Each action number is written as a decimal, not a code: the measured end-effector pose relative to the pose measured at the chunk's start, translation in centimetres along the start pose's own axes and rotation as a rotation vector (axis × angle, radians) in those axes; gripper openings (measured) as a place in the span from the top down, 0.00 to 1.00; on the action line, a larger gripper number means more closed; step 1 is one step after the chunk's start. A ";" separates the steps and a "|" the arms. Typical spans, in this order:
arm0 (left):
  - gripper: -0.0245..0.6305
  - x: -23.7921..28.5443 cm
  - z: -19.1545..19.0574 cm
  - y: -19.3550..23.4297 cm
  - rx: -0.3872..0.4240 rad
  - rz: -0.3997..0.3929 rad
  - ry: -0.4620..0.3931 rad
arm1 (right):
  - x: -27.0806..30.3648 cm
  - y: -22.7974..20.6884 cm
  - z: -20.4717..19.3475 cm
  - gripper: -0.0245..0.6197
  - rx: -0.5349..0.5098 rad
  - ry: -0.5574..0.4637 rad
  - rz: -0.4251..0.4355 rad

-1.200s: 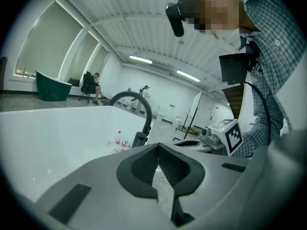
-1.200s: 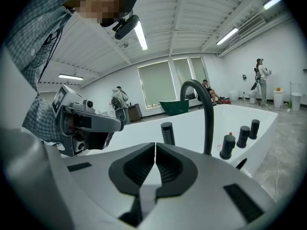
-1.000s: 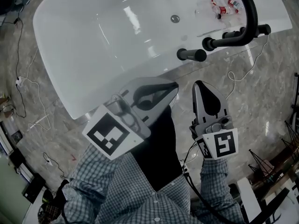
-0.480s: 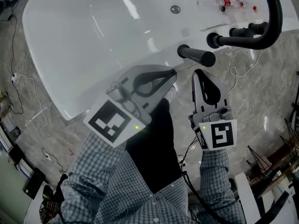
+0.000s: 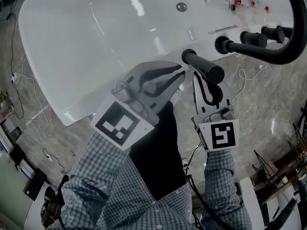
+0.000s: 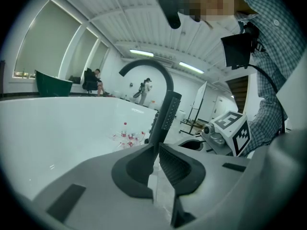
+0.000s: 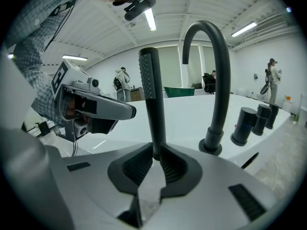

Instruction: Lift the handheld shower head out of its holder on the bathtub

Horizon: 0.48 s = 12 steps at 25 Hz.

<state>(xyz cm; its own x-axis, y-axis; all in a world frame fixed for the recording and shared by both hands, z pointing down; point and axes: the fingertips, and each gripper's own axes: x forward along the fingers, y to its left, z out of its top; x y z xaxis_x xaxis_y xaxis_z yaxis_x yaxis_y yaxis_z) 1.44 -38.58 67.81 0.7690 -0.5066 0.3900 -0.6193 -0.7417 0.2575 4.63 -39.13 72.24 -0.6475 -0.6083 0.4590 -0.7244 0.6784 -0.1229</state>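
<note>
the slim black handheld shower head (image 5: 204,67) is seen standing upright in its holder on the rim of the glossy white bathtub (image 5: 86,42), beside the curved black spout (image 5: 283,51). the left tongs (image 5: 180,74) and right tongs (image 5: 196,78) are held pressed together, nothing pinched, just beside it.

Just ahead of the jaws, matt black shower head (image 5: 204,67); beyond it, glossy smooth white bathtub (image 5: 96,42); below, polished stone floor (image 5: 268,104).
</note>
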 end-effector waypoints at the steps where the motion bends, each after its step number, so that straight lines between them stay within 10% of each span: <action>1: 0.94 0.1 0.0 0.2 0.005 0.006 -0.001 | 0.2 0.1 -0.1 0.92 -0.003 0.002 0.004; 12: 0.77 2.6 -1.4 1.3 0.024 -0.022 0.055 | 2.7 -0.6 -0.9 0.75 -0.008 0.024 0.044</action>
<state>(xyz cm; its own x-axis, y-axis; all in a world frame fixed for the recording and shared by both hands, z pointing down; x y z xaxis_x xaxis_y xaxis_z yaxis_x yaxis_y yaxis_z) 2.40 -40.26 70.34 0.7721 -0.4659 0.4323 -0.5980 -0.7628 0.2459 3.52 -40.83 74.40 -0.6730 -0.5674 0.4744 -0.6930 0.7078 -0.1366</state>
